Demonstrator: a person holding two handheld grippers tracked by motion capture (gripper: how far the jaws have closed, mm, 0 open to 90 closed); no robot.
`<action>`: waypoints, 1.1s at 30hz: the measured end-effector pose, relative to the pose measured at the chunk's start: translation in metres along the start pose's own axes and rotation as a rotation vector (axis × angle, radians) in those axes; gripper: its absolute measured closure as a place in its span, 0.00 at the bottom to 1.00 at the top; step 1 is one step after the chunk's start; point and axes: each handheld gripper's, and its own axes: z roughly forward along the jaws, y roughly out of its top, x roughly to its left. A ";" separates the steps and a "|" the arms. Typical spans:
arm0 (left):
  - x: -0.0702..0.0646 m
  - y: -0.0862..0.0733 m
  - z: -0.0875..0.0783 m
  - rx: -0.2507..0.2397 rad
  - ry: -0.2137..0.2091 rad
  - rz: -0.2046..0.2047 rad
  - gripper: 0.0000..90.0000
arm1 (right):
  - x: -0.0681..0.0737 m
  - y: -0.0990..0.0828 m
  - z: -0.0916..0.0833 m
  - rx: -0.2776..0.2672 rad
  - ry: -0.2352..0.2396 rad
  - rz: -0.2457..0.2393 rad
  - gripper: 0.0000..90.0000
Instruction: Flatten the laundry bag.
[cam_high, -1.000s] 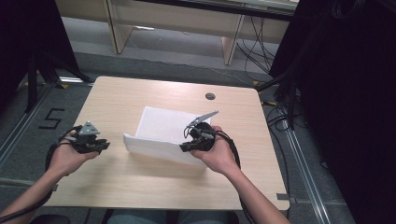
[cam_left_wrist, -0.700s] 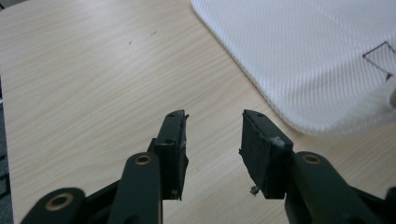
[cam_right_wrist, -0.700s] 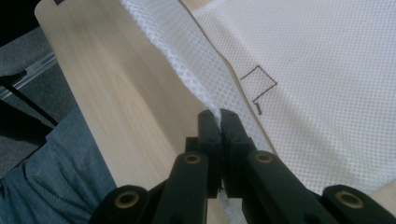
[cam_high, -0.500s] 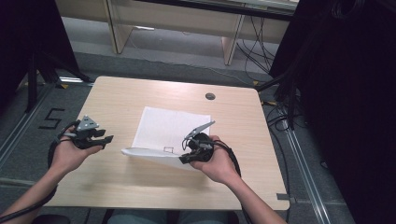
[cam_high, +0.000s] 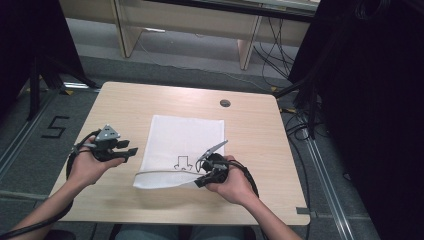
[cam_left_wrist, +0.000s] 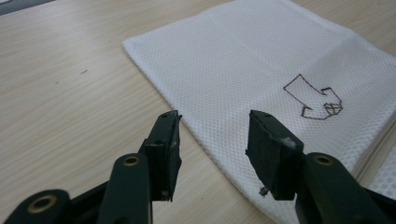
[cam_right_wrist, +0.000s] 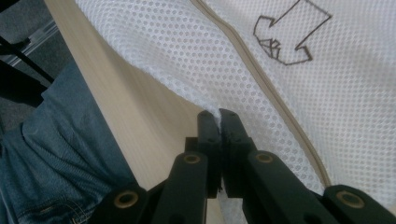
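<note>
Left gripper (cam_high: 131, 150) jaws newly apart, empty

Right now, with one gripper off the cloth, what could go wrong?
1. The right gripper pinches only the near edge of the mesh cloth; the thin mesh could slip out of that small bite.
2. The left gripper, its jaws just opened and empty, leaves the left side free, so pulling from the right alone may skew or bunch the fold.
3. The lifted flap hangs near the table edge and could drag off it.

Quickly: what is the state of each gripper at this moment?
Left gripper: open, its jaws have just been opening, nothing between them.
Right gripper: closed on the edge of the white mesh cloth.
</note>
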 end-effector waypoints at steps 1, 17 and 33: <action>-0.005 0.001 0.002 0.001 -0.011 -0.001 0.59 | -0.001 -0.003 0.003 0.011 0.002 0.002 0.99; -0.037 0.007 0.019 0.018 -0.113 0.031 0.55 | -0.004 -0.023 0.019 0.059 0.025 0.066 0.98; -0.054 0.007 0.030 0.045 -0.145 0.071 0.52 | -0.004 -0.032 0.039 0.080 0.046 0.062 0.98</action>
